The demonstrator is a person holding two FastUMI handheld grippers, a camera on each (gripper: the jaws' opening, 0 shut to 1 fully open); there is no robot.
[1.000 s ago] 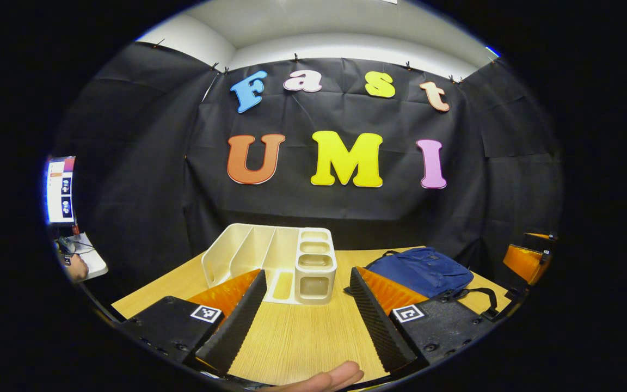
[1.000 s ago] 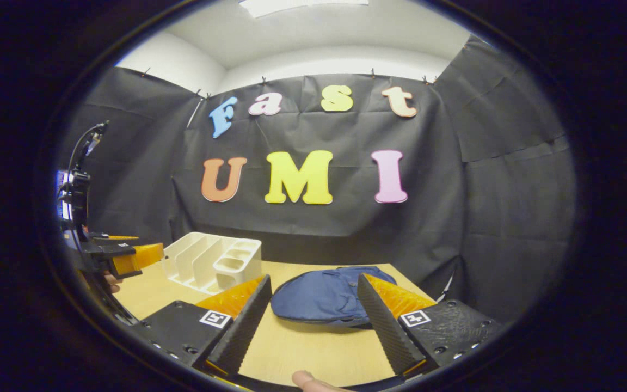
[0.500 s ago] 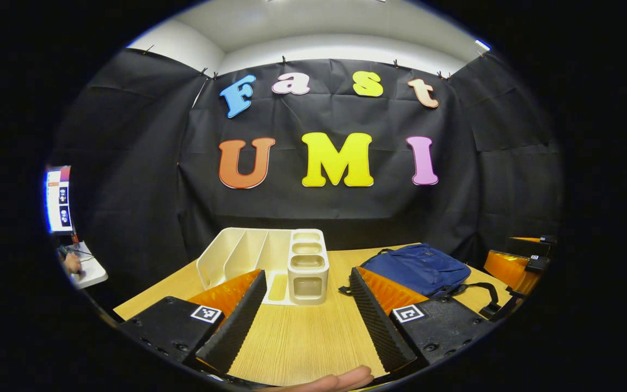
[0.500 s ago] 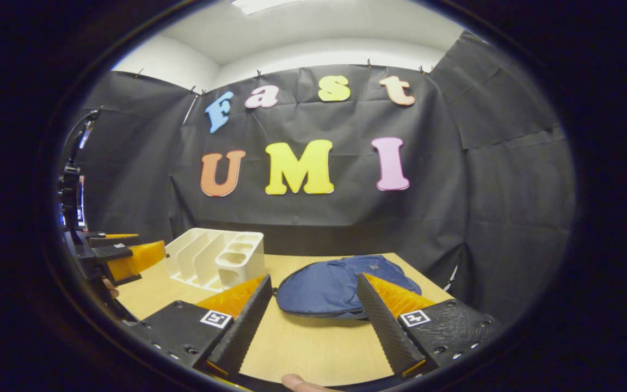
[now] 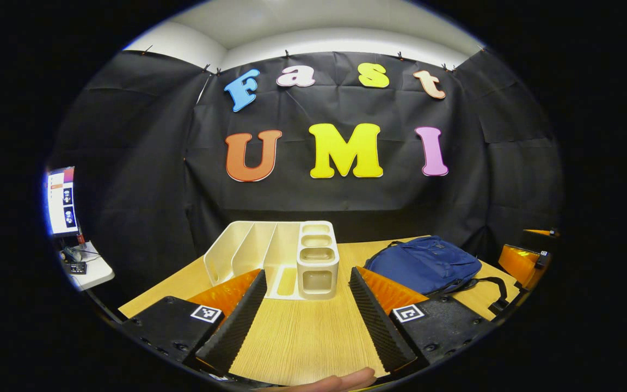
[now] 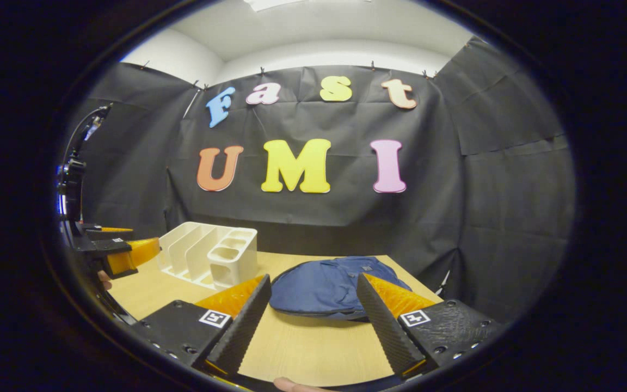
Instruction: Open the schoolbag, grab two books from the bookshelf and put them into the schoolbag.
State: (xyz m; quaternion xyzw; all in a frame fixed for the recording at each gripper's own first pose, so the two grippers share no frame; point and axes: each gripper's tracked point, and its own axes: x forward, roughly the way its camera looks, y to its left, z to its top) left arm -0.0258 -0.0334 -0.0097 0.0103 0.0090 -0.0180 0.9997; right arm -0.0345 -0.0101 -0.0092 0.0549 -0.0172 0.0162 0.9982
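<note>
The navy schoolbag lies flat and slumped toward the far right corner of the wooden table, its flap down, strap trailing to the right edge. It looks soft and floppy, so I'd judge it wants pinching at the zipper pull or a fabric fold, not the body. The white bookshelf stands at the far left; its slots show no books. Left gripper is spread wide, grasping nothing; right gripper likewise gapes over the table, facing the bag.
</note>
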